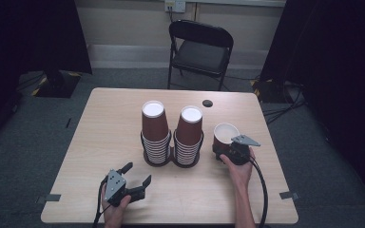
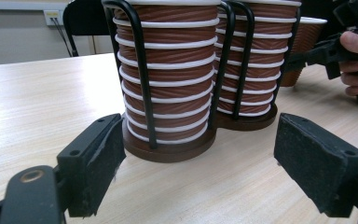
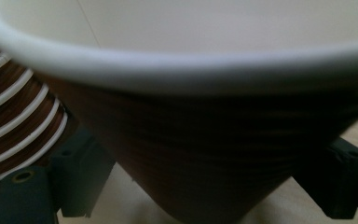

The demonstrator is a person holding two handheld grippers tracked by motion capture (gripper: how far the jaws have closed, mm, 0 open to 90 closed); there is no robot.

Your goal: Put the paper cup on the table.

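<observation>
Cup [image 1: 225,135], brown with ribbed sides and a white inside, stands mouth up on the right part of the counter [image 1: 104,128], just beside the right stack. The counter is pale wood, with a small dark round spot [image 1: 207,103] near its far edge and a black folding chair [image 1: 199,50] behind it. At the counter's middle sits a black wire holder [image 2: 142,70] on two round dark bases, carrying two stacks of upturned brown cups with white rims: the left stack [image 1: 154,130] and the right stack [image 1: 189,133], side by side and touching or nearly so. The right gripper [image 1: 233,151] is at the lone cup's near side; in the right gripper view its fingers [image 3: 81,175] stand on either side of the cup's lower body, seemingly pinching it, though the close blur leaves contact on the right side unsure. The left gripper [image 1: 137,179] hovers near the front edge, before the holder, its fingers [image 2: 98,161] spread wide and holding nothing.
</observation>
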